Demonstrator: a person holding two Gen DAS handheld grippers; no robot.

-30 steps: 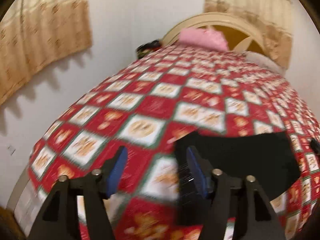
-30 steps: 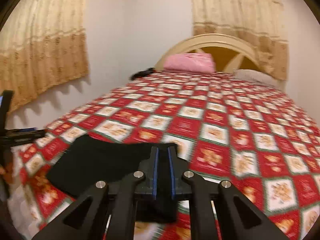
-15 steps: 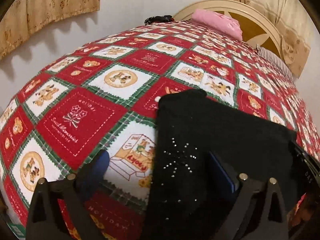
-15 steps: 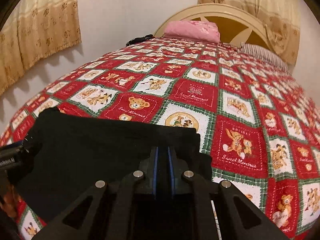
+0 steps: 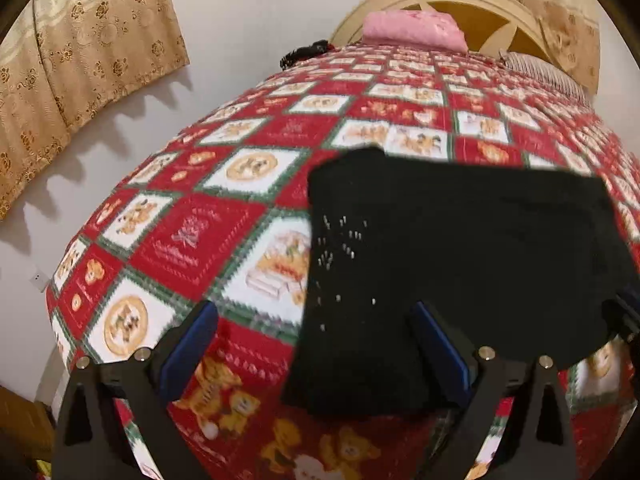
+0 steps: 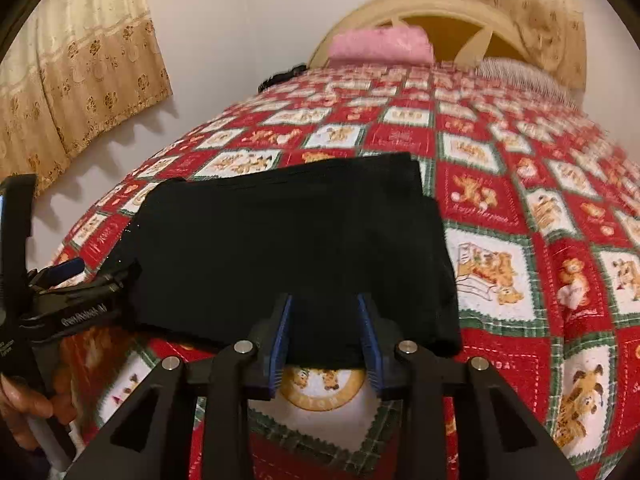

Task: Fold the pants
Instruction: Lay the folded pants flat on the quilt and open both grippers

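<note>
The black pants (image 5: 460, 248) lie folded into a flat rectangle on the bed, with small shiny studs near their left edge. My left gripper (image 5: 312, 320) stands wide open over the pants' near left corner; neither pad presses on the cloth. In the right wrist view the pants (image 6: 288, 240) spread ahead of my right gripper (image 6: 324, 308), whose jaws are opening. The near edge of the cloth lies between the blue pads, which stand apart from it. The left gripper (image 6: 60, 280) also shows at the left edge of that view, with a hand (image 6: 24, 404) on its handle.
A red, white and green patchwork bedspread (image 5: 224, 236) covers the bed. A pink pillow (image 5: 412, 28) and a striped one (image 5: 548, 72) lie by the cream headboard (image 5: 472, 0). A dark object (image 5: 304, 54) sits at the far left corner. Beige curtains (image 5: 80, 60) hang on the wall.
Both grippers came down and the pants now lie flat on the bed. The left gripper spread wide and let go. The right gripper, shut on the cloth before, has parted its jaws.
</note>
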